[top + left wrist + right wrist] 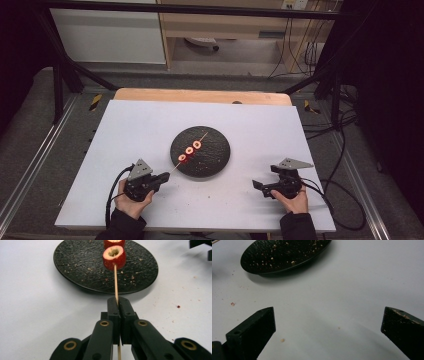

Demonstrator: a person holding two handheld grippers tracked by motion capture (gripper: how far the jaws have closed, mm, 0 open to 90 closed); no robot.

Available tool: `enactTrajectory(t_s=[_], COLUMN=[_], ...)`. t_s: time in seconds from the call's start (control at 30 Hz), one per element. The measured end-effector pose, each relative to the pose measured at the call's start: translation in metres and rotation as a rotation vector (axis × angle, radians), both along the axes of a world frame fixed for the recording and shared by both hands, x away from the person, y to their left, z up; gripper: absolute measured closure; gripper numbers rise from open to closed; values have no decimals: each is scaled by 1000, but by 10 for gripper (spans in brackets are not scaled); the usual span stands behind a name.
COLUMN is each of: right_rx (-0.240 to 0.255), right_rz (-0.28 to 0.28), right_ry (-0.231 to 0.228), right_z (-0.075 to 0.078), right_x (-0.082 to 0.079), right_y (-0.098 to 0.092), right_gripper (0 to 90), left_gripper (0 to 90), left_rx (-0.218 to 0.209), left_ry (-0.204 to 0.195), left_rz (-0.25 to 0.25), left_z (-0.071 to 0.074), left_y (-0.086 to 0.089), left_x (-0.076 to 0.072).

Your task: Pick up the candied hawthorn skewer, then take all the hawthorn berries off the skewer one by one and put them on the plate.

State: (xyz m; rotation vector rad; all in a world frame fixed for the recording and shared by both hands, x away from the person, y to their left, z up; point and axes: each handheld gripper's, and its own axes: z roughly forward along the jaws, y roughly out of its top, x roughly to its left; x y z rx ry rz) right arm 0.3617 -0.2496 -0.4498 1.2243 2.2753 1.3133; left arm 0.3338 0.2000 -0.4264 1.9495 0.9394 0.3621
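Close by, the left gripper (117,305) pinches a thin wooden stick (115,281) on the flat white table top (140,130). The right gripper (328,322) has its jaws spread wide, holding nothing. Three red fruit rings (189,150) sit on the stick over a round black speckled plate (212,155). Farther off stand pale wooden cupboards (225,25).

Even overhead light falls on the white table (150,150), bright against dim, grainy surroundings, with soft shadows under the black plate (287,255) and blurred foreground in the gripper views.
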Motion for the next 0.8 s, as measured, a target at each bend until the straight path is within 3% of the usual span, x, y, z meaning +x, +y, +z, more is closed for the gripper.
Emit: enactTrajectory(t_s=[0.17, 0.53, 0.8], right_rx=[20, 55, 80], right_rz=[4, 19, 10], right_ry=[-13, -16, -21], right_z=[5, 15, 26], right_x=[1, 5, 10], right_y=[14, 52, 68], right_gripper=[4, 4, 4], left_gripper=[882, 882, 882], left_rx=[-12, -18, -29], left_ry=[-22, -29, -41], left_rz=[-19, -45, -53], left_z=[-1, -3, -2], left_y=[0, 0, -2], left_x=[-4, -7, -9])
